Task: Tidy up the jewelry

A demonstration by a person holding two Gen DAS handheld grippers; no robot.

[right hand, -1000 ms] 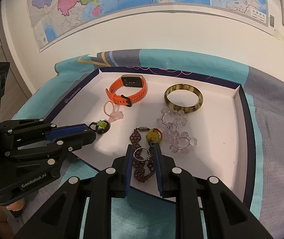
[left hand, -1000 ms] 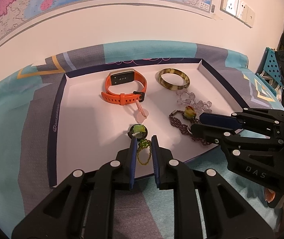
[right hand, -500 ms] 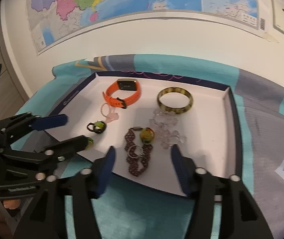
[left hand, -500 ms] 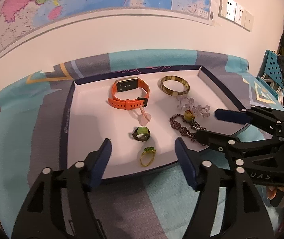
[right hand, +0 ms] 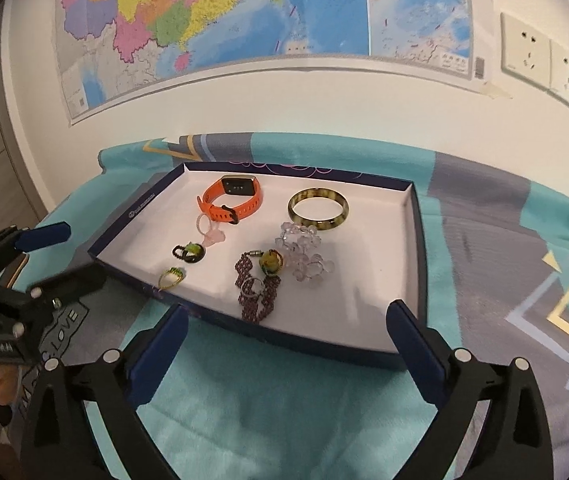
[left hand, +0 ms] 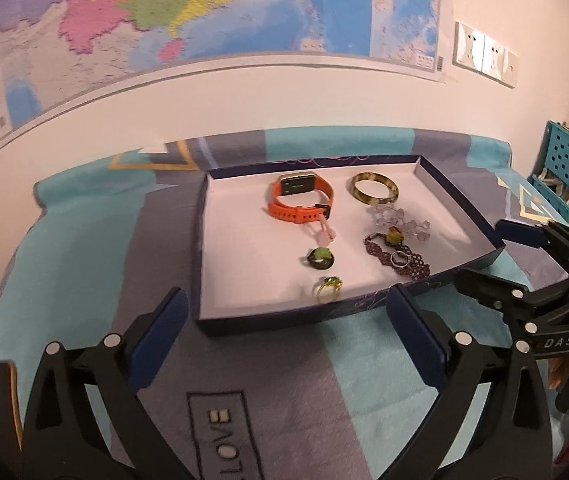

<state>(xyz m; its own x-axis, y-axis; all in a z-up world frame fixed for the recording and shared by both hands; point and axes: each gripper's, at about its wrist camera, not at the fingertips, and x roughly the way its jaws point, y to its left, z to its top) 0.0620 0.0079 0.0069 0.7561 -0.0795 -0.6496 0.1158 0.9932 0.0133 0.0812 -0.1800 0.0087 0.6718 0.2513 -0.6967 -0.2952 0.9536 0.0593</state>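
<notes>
A shallow white-lined tray (left hand: 204, 240) holds an orange watch (left hand: 300, 200), a tortoiseshell bangle (left hand: 376, 188), clear beads (left hand: 400, 220), a purple beaded bracelet (right hand: 256, 296) with a silver ring (right hand: 254, 286) lying on it, a dark green-stone ring (left hand: 319, 258) and a gold green-stone ring (left hand: 328, 288). My left gripper (left hand: 284, 304) hovers before the tray's front wall, its jaws opening with nothing between them. My right gripper (right hand: 287, 314) stands in front of the purple bracelet, its jaws also opening and empty.
The tray (right hand: 416, 240) sits on a teal and grey patterned cloth (right hand: 504, 280) against a wall with a map (right hand: 244, 12) and sockets (left hand: 484, 56). A blue perforated basket (left hand: 564, 160) stands at the far right.
Both grippers went from shut to wide open and drew back and up from the tray. The left one let go of the gold ring, the right one of the silver ring.
</notes>
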